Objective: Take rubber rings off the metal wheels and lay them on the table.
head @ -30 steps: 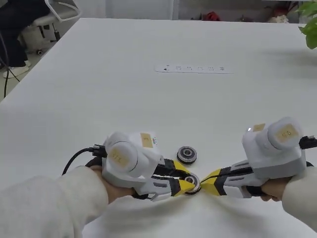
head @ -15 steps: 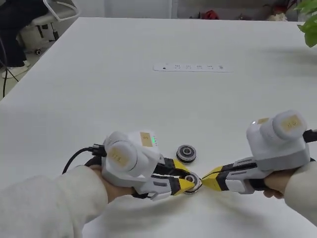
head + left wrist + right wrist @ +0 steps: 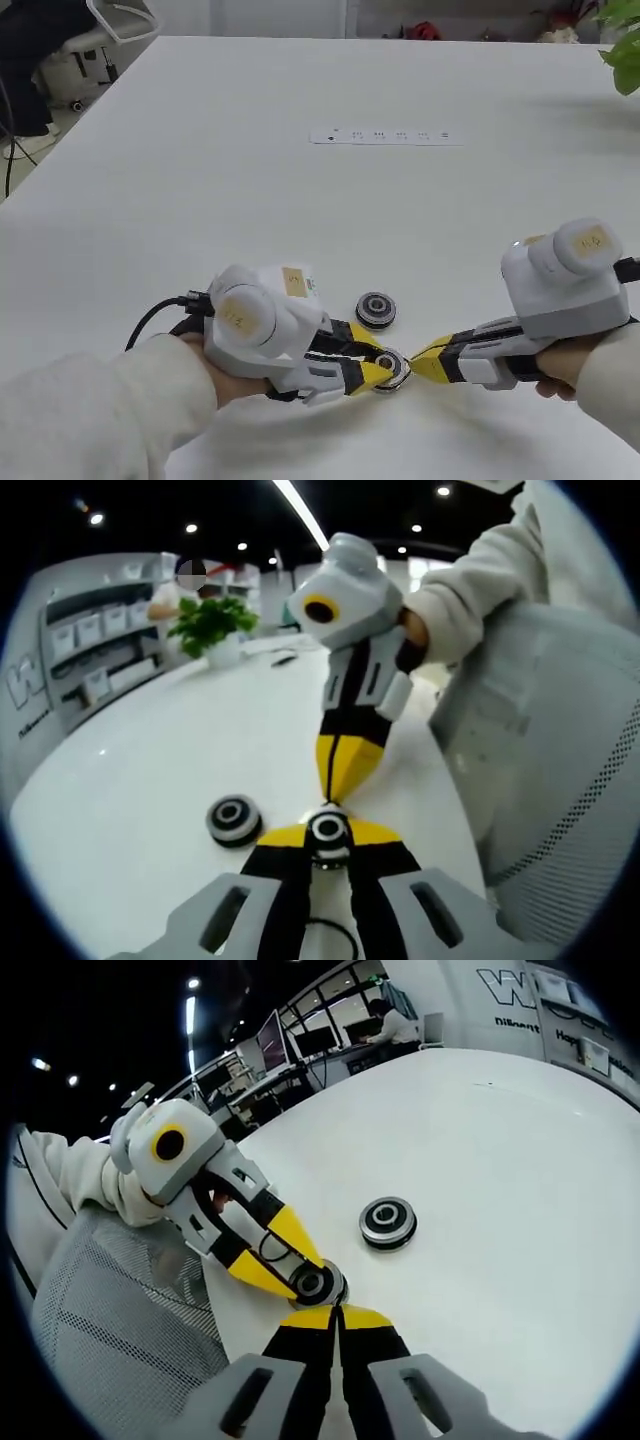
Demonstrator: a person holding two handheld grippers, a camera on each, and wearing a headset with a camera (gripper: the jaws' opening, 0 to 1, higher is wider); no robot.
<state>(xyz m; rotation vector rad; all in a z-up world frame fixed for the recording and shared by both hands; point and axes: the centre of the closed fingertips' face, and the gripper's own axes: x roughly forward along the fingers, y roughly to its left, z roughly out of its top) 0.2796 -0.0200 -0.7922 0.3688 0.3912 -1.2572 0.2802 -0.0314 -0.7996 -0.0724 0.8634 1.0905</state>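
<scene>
A small metal wheel (image 3: 391, 366) with a dark rubber ring is clamped between the yellow tips of my left gripper (image 3: 378, 370), low over the white table (image 3: 300, 200). In the left gripper view the wheel (image 3: 328, 828) sits between my own jaws. My right gripper (image 3: 413, 366) is shut, its pointed tips touching the wheel's right rim. Whether it pinches the ring I cannot tell. In the right gripper view its shut tips (image 3: 338, 1312) meet the held wheel (image 3: 316, 1283). A second wheel (image 3: 376, 309) with its ring on lies flat just behind.
A flat white strip with small markings (image 3: 387, 136) lies mid-table. Green plant leaves (image 3: 625, 50) hang at the far right corner. A chair (image 3: 120, 20) stands beyond the table's far left edge. Sleeved arms reach in from the bottom of the head view.
The right gripper has drawn back slightly to the right, its tips still at the wheel's rim. The left gripper and both wheels have stayed put.
</scene>
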